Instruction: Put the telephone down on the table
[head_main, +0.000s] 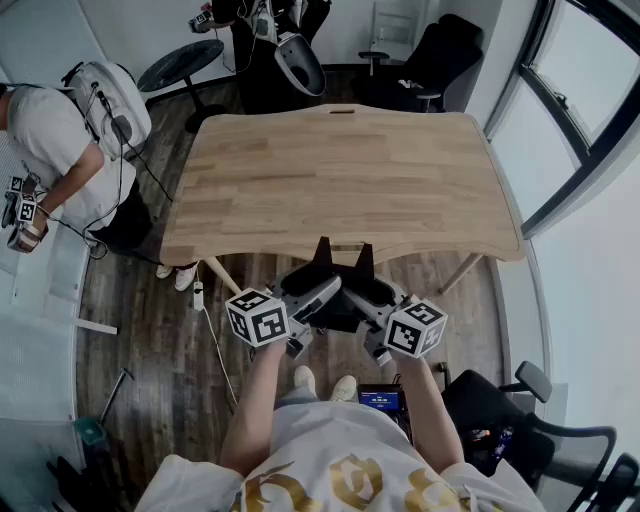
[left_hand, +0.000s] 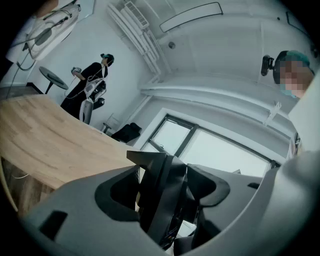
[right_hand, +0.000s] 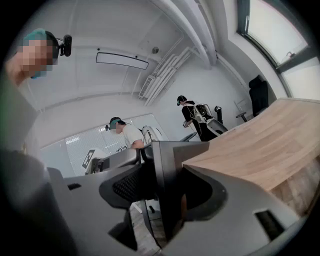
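You hold your left gripper (head_main: 322, 250) and your right gripper (head_main: 366, 254) low in front of you, just short of the near edge of the tabletop (head_main: 340, 170). They lean in toward each other. Their dark tips stand side by side and aim out over the wood. Both pairs of jaws are let out as far as they go, and they grip nothing.

I can't find the telephone. It is not on the tabletop, it is not between either pair of jaws, and no view shows it anywhere else. So I can't say which way it lies from you, which way its long side runs, or which hand is closer to it.

The tabletop lies straight ahead of both grippers, and both look about as near to it. I think neither hand has a head start for setting something down there.

The left cube (head_main: 258, 318) and the right cube (head_main: 415, 327) show black and white squares, not words. A small lit screen (head_main: 381, 400) by your feet is too small to read. The gold shapes on your shirt (head_main: 330, 475) spell nothing I can make out.
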